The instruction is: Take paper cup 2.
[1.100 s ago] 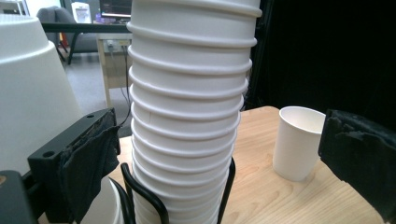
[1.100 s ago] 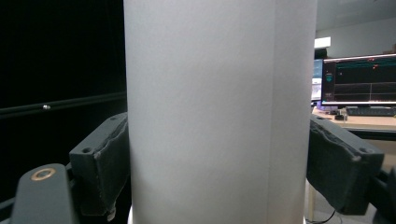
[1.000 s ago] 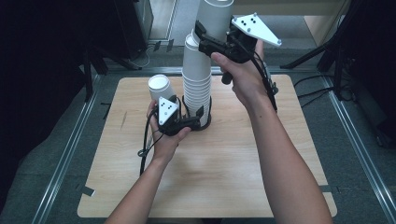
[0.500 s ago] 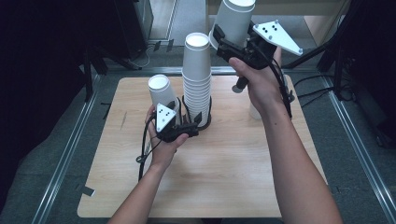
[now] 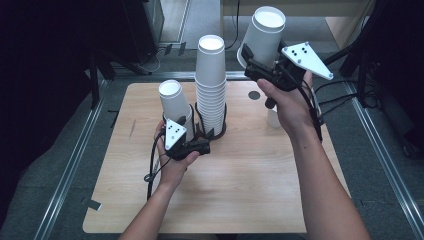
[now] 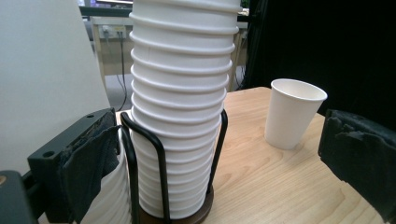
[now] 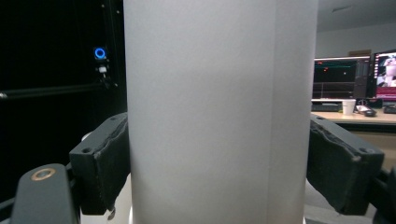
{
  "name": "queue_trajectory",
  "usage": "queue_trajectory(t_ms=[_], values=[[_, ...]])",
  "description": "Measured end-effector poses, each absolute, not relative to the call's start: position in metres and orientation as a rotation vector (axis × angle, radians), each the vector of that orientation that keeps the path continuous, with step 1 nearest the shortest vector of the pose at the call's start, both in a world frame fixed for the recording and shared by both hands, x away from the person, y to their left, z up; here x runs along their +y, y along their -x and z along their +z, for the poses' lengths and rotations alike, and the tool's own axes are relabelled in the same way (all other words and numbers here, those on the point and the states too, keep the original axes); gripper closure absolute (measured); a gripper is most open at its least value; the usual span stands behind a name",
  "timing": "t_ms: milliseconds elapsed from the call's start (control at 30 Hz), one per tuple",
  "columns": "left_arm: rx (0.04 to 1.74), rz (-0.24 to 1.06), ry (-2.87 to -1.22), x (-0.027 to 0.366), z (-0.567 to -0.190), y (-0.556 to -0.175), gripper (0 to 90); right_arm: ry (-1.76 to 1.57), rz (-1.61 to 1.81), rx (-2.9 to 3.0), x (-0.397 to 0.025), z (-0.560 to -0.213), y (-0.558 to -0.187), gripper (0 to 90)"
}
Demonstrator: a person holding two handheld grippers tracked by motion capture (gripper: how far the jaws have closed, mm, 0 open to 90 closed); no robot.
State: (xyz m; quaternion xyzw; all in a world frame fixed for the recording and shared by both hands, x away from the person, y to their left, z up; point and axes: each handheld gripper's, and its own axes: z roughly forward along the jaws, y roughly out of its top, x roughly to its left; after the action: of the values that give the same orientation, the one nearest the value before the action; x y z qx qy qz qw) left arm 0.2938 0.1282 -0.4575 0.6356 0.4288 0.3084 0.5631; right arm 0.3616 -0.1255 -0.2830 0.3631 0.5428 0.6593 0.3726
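A tall stack of white paper cups (image 5: 210,85) (image 6: 180,107) stands in a black wire holder (image 5: 214,132) (image 6: 161,163) at the table's middle. My left gripper (image 5: 204,142) (image 6: 219,154) rests low at the holder's base, open, its jaws spread wide to either side of the stack. My right gripper (image 5: 252,62) (image 7: 219,163) is raised high to the right of the stack, shut on a single white cup (image 5: 262,35) (image 7: 219,107), pads pressed to both sides of it. A person's hands hold both grippers.
A second stack of white cups (image 5: 175,102) stands just left of the holder, close to my left hand. Another single cup (image 5: 272,119) (image 6: 294,112) stands on the wooden table (image 5: 240,200) at the right, partly behind my right hand. Metal rails border the table.
My right gripper has lifted the cup off the top of the stack and carried it up and to the right. The left gripper has stayed at the holder's base.
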Motion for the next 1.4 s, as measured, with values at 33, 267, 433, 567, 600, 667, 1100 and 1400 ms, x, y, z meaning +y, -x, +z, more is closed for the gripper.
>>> queue_trajectory(t_ms=[33, 267, 433, 567, 600, 667, 1100, 1400], values=[[1.008, 0.725, -1.501, 0.128, -0.459, -0.292, 0.0, -0.932, 1.685, 1.393, -0.126, -0.286, -0.361, 15.4], [1.004, 0.706, -1.522, 0.130, -0.467, -0.286, 0.0, -0.957, 1.665, 1.403, -0.131, -0.308, -0.356, 15.4], [0.997, 0.703, -1.531, 0.133, -0.468, -0.283, 0.0, -0.972, 1.654, 1.403, -0.132, -0.322, -0.352, 15.4], [1.011, 0.679, -1.517, 0.136, -0.470, -0.282, 0.0, -0.958, 1.604, 1.417, -0.131, -0.335, -0.345, 15.4], [1.012, 0.678, -1.517, 0.136, -0.471, -0.281, 0.0, -0.956, 1.590, 1.421, -0.130, -0.338, -0.343, 15.5], [1.007, 0.673, -1.518, 0.137, -0.470, -0.280, 0.0, -0.950, 1.575, 1.430, -0.129, -0.345, -0.340, 15.4], [0.986, 0.647, -1.513, 0.143, -0.464, -0.272, 0.0, -0.940, 1.485, 1.467, -0.123, -0.383, -0.321, 15.4], [0.996, 0.638, -1.510, 0.147, -0.465, -0.274, 0.0, -0.920, 1.442, 1.490, -0.119, -0.405, -0.314, 15.3]])
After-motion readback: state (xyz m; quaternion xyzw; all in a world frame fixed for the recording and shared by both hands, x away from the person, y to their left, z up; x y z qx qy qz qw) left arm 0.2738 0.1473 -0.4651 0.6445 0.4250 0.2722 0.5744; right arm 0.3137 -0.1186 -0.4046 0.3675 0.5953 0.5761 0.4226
